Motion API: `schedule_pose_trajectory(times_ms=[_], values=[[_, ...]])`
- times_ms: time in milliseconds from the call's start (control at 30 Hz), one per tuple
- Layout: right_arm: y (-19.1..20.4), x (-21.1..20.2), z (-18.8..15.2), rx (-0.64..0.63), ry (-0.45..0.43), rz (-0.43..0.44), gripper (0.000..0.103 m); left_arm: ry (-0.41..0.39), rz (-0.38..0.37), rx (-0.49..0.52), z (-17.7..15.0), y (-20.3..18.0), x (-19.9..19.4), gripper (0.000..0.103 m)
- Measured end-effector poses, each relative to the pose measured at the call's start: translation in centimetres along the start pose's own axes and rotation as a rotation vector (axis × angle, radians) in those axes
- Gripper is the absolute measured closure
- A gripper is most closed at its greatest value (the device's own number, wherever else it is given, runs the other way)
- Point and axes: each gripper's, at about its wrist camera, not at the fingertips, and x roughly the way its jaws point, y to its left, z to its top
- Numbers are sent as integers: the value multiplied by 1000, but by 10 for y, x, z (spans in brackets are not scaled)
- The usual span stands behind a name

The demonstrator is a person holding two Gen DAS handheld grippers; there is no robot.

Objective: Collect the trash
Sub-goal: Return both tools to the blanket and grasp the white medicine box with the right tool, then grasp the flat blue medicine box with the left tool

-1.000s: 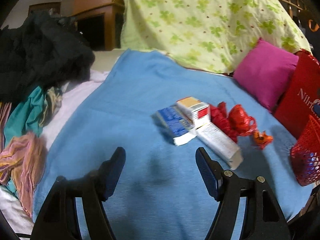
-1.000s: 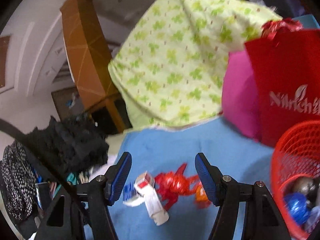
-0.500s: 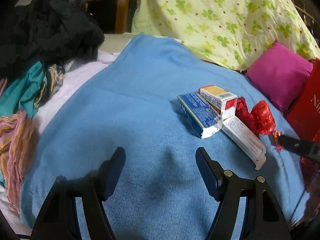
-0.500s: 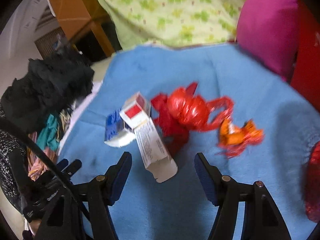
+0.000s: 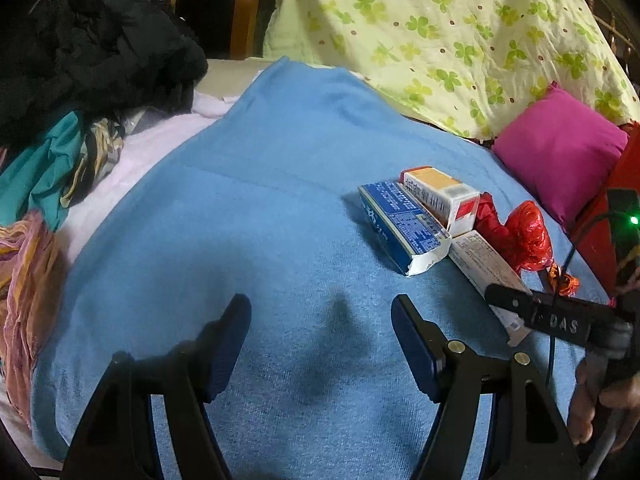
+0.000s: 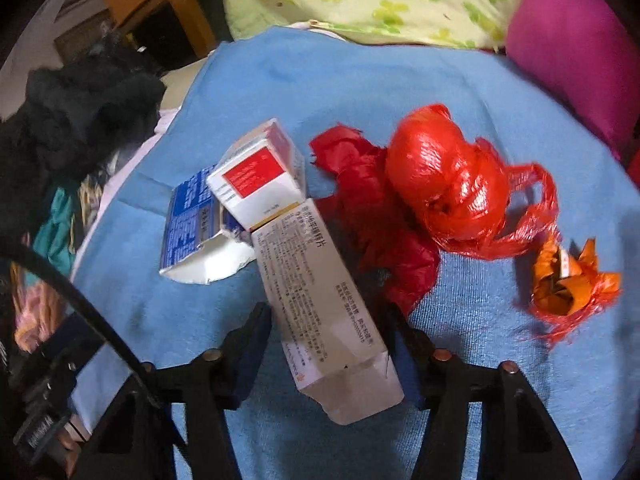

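The trash lay in a loose cluster on a blue blanket (image 6: 460, 80) spread over the bed. The right gripper (image 6: 326, 332) pointed down at a long grey-white carton (image 6: 320, 292), its 2 fingers (image 6: 248, 344) standing on either side of the carton's near end; the jaws were closing, and whether the pads already pressed on the cardboard could not be told. Touching the far end of that carton sat a small white box with a red panel (image 6: 256, 176), leaning on a blue box (image 6: 188, 216) with a torn open flap. Just right of them lay crumpled red wrapping (image 6: 372, 216) and a knotted red plastic bag (image 6: 448, 184), and off to the right, apart from the rest, a scrunched orange wrapper (image 6: 568, 276).

The left gripper (image 5: 320, 344) hovered over bare blanket, nearer the camera than the boxes, with its fingers (image 5: 228, 344) spread apart and nothing between them. A pink cushion (image 5: 560, 152) and a clover-print quilt (image 5: 440, 28) lay behind the trash, with a heap of dark clothes (image 5: 92, 48) at the left
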Motion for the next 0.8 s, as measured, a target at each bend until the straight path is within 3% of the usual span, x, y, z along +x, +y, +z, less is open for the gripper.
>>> schedule_pose_trajectory(times_ms=[100,467,667,800], values=[[-1,-8,-8,5,21,7,61,-7,-13,7,3,-5,2,30],[-51,-43,-47,83,96,38,61,-8,-161,24,36,-48,40,29],[-49,-47,-56,46,78,29,60,17,-158,43,46,-73,67,26],[-43,-44,-55,34,83,18,57,47,-118,40,49,-73,82,26]])
